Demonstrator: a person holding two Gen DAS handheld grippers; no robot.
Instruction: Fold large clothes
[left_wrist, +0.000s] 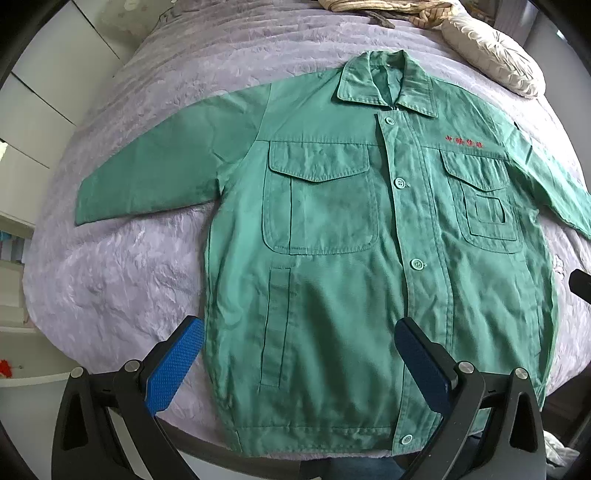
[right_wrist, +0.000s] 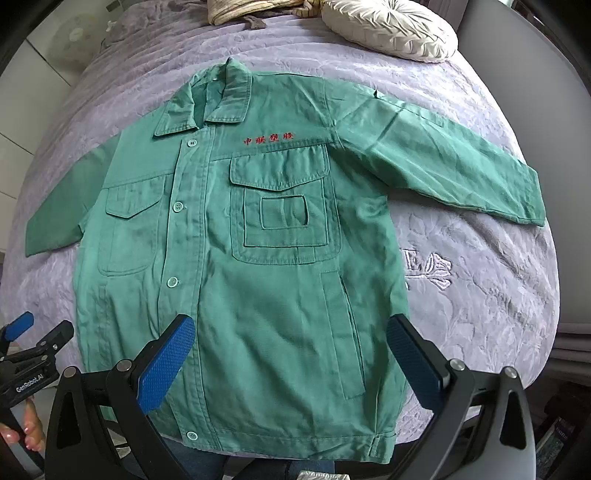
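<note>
A: Quick pass. Green jacket (left_wrist: 332, 229) lies flat, front up, on the bed (left_wrist: 129, 277) with its lavender embossed cover. Collar points to the far end, hem at the near edge.

B: Sleeves?

A: Both spread out to the sides. Front is buttoned, 4 buttons visible in the left wrist view. 2 flap chest pockets, red embroidered characters (right_wrist: 269, 139) above the one on the wearer's left.

B: Left claw (left_wrist: 299, 365)?

A: Released, blue pads wide apart, hovering over the lower part of the jacket near the hem. Holding nothing. Contact with the cloth, can't tell.

B: Right claw (right_wrist: 290, 363)?

A: Same, released, pads spread wide over the lower jacket on the side with the red characters. Empty.

B: Anything else?

A: Cream ruched cushion (right_wrist: 391, 31) at the far end of the bed, and beside it a bunched tan cloth (right_wrist: 255, 11). In the right wrist view the other claw shows at the lower left edge, with a person's fingers (right_wrist: 22, 428) on its handle.
</note>
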